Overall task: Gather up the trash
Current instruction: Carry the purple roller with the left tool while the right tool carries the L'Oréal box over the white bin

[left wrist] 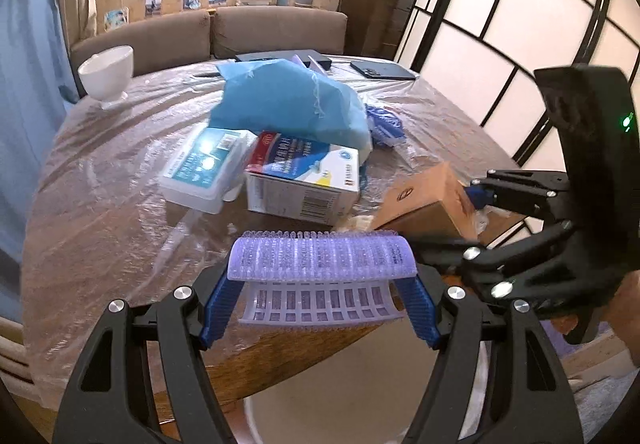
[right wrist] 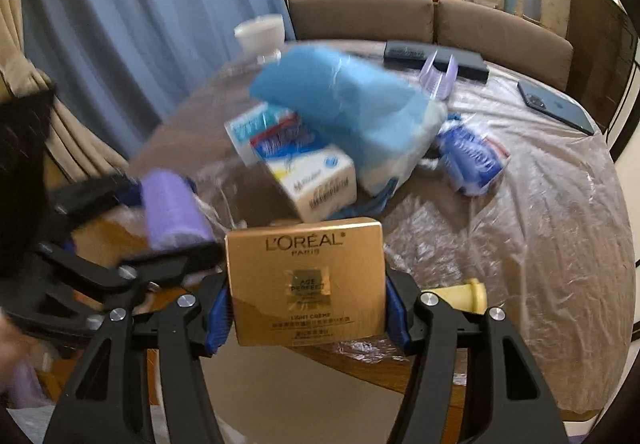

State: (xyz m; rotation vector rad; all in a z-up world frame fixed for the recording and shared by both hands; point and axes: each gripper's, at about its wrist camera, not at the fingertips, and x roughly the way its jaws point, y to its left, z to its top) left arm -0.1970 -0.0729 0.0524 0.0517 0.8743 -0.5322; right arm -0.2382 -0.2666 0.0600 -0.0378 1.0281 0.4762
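Observation:
My left gripper [left wrist: 320,284] is shut on a curved purple plastic insert [left wrist: 320,256] with rows of small bumps, held over the near edge of the table [left wrist: 100,228]. In the right wrist view the same purple insert [right wrist: 172,208] shows blurred at the left, inside the left gripper [right wrist: 172,216]. My right gripper [right wrist: 306,308] is shut on a gold L'Oréal carton [right wrist: 304,276], its blue pads [right wrist: 218,320] pressing both sides. From the left wrist view that carton [left wrist: 424,204] looks brown and sits in the right gripper [left wrist: 460,220] at the right.
The table wears clear plastic film. On it lie a blue bag [left wrist: 288,100], a white medicine box [left wrist: 304,180], a clear lidded box [left wrist: 204,172], a blue-white wrapper [right wrist: 472,160], a yellow cap [right wrist: 460,294], a white bowl [left wrist: 108,72] and dark devices [right wrist: 556,108]. A pale bin [left wrist: 352,404] stands below the edge.

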